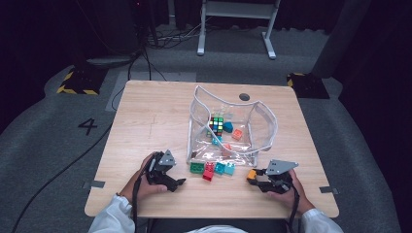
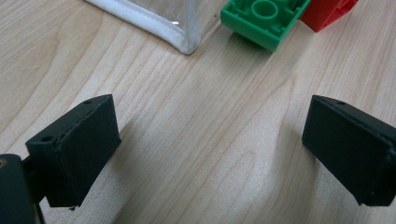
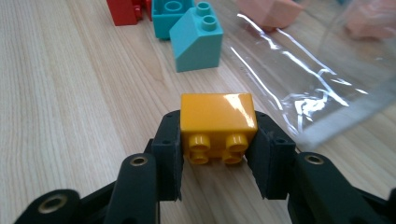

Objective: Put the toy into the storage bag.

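Right gripper (image 3: 218, 154) is clamped on an orange block (image 3: 217, 123), pads pressing both side faces, studs pointing back toward the camera. In the high view that right gripper (image 1: 253, 177) sits near the table's front right, just off the front right corner of the clear bag (image 1: 252, 145), with the orange block (image 1: 251, 174) at its tip. Can't tell from the frames if the block is touching the wood or lifted slightly. Left gripper (image 1: 177, 183) rests front left, jaws spread wide with only bare table (image 2: 210, 140) between them, holding nothing. Ahead of it in the left gripper view: the bag's white-trimmed corner (image 2: 180, 39), a green block (image 2: 261, 21) and a red block (image 2: 329, 14) touching it. Row in front of the bag in the high view: green (image 1: 197, 167), red (image 1: 208, 172), 2 teal blocks (image 1: 224, 168). The clear bag stands open mid-table with a puzzle cube (image 1: 216, 125), another orange piece (image 1: 237, 134) and small teal and pink pieces inside.
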A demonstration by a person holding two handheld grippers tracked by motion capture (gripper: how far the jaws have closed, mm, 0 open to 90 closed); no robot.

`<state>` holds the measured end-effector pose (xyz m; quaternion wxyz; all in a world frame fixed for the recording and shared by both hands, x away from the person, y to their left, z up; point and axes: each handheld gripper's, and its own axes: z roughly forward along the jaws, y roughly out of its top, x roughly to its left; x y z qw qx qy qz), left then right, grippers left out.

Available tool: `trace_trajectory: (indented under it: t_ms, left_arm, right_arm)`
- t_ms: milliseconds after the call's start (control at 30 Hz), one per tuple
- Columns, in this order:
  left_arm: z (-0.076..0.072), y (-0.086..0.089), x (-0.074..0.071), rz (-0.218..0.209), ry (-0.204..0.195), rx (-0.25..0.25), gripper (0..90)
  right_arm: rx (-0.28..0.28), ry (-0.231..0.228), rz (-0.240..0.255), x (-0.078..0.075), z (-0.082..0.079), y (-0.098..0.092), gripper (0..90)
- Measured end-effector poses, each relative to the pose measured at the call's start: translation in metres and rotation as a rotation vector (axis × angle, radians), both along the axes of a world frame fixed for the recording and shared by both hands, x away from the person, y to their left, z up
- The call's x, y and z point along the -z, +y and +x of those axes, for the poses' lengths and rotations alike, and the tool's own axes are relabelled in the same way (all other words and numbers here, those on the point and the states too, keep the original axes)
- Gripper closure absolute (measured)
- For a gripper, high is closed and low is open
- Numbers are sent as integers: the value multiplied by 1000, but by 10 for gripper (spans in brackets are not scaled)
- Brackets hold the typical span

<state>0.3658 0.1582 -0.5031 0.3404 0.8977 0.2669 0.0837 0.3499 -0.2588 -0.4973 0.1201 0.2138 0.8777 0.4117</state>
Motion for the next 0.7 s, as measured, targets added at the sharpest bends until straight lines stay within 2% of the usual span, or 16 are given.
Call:
trace_trajectory:
  t_ms: [233,300,400,600,700]
  left_arm:
    - [0,0,0,0,0,0,41]
    - [0,0,0,0,0,0,40]
    - [0,0,0,0,0,-1,40]
    - [0,0,0,0,0,-1,40]
    - [0,0,0,0,0,0,40]
  right_arm:
    - [44,-37,29,-15,2,-27,591]
    - [61,-34,56,-19,4,-35,591]
    - [94,-56,77,-26,8,-49,590]
    - [150,-74,56,-35,15,-61,590]
    - [166,-91,75,-46,18,-67,590]
